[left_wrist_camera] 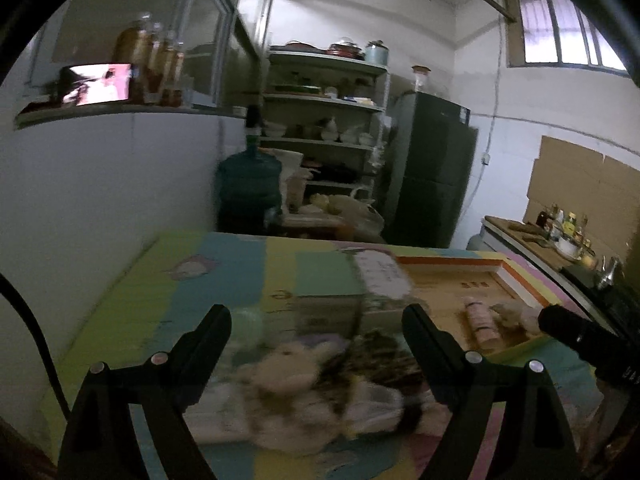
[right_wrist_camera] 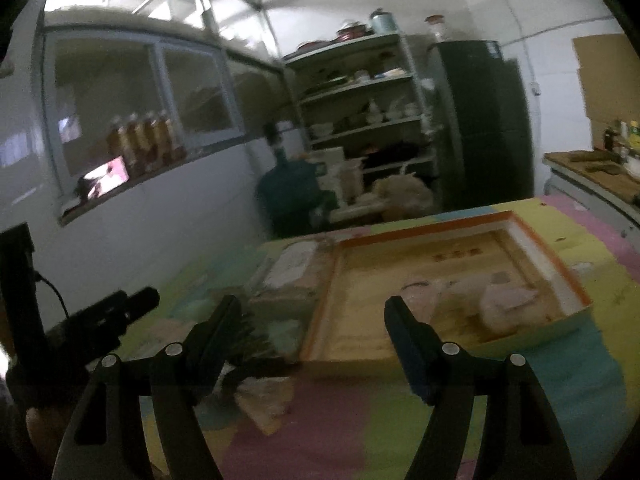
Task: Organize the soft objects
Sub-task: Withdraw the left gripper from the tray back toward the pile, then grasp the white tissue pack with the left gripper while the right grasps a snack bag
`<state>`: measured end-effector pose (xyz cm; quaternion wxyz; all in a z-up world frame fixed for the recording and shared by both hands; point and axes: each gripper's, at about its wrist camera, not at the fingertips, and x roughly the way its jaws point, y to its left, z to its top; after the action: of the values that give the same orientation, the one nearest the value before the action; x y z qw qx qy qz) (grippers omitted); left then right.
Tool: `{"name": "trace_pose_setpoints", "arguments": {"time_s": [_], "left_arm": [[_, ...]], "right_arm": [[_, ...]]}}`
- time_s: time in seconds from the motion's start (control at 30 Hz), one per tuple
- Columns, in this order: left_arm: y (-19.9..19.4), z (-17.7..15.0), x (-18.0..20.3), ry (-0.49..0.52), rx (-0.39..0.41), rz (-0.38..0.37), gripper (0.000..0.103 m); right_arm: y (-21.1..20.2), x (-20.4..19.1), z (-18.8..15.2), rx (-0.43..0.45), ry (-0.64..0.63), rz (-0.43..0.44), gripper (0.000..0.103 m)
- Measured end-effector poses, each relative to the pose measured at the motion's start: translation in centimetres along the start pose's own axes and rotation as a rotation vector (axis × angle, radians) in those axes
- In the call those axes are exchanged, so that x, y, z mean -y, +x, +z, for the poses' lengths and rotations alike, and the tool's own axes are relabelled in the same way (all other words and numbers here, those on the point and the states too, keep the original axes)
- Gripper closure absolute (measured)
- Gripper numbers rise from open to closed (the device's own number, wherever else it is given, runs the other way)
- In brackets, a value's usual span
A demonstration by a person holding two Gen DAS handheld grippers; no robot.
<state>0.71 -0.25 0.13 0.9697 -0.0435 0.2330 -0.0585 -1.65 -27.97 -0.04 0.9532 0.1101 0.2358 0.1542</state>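
A soft doll (left_wrist_camera: pixel 316 388) with a pale plush body and dark hair lies on the colourful mat, blurred, between and just beyond my left gripper's (left_wrist_camera: pixel 318 320) open fingers. A shallow orange-rimmed box (left_wrist_camera: pixel 480 280) sits at the right and holds a pink soft roll (left_wrist_camera: pixel 482 322) and a beige plush (left_wrist_camera: pixel 516 316). In the right wrist view my right gripper (right_wrist_camera: pixel 312 312) is open and empty, in front of the box (right_wrist_camera: pixel 532 240), which holds pale soft toys (right_wrist_camera: pixel 500 300). The doll (right_wrist_camera: pixel 256 384) lies at lower left there.
A white packet (left_wrist_camera: pixel 380 276) lies on a flat grey box (left_wrist_camera: pixel 332 308) left of the orange box. The mat (left_wrist_camera: pixel 224 276) covers the table. Behind stand a blue water jug (left_wrist_camera: pixel 248 188), shelves (left_wrist_camera: pixel 324 120) and a dark fridge (left_wrist_camera: pixel 432 168). A counter (left_wrist_camera: pixel 532 240) with bottles stands at right.
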Motion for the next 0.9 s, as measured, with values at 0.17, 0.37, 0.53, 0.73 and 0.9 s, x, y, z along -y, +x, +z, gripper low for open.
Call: {"name": "trace_pose_setpoints", "arguments": {"time_s": [0.17, 0.37, 0.53, 0.73, 0.9], "left_arm": [[-1.0, -0.5, -3.9, -0.017, -0.002, 0.014, 0.015], [-1.7, -2.0, -7.0, -0.006, -0.017, 0.004, 0.015], [-1.9, -3.4, -8.2, 0.026, -0.034, -0.029, 0.015], [-1.2, -4.2, -9.2, 0.100, -0.089, -0.151, 0.015], [-0.1, -4.6, -9.4, 0.109, -0.127, -0.189, 0.015]], "right_arm": [[2.0, -2.9, -0.8, -0.062, -0.074, 0.101, 0.028], [4.7, -5.3, -1.5, -0.174, -0.197, 0.243, 0.028], [7.1, -6.5, -2.3, -0.280, -0.308, 0.305, 0.028], [9.2, -6.6, -3.3, -0.366, -0.403, 0.284, 0.028], [9.8, -6.7, -3.7, -0.396, -0.421, 0.293, 0.028]]}}
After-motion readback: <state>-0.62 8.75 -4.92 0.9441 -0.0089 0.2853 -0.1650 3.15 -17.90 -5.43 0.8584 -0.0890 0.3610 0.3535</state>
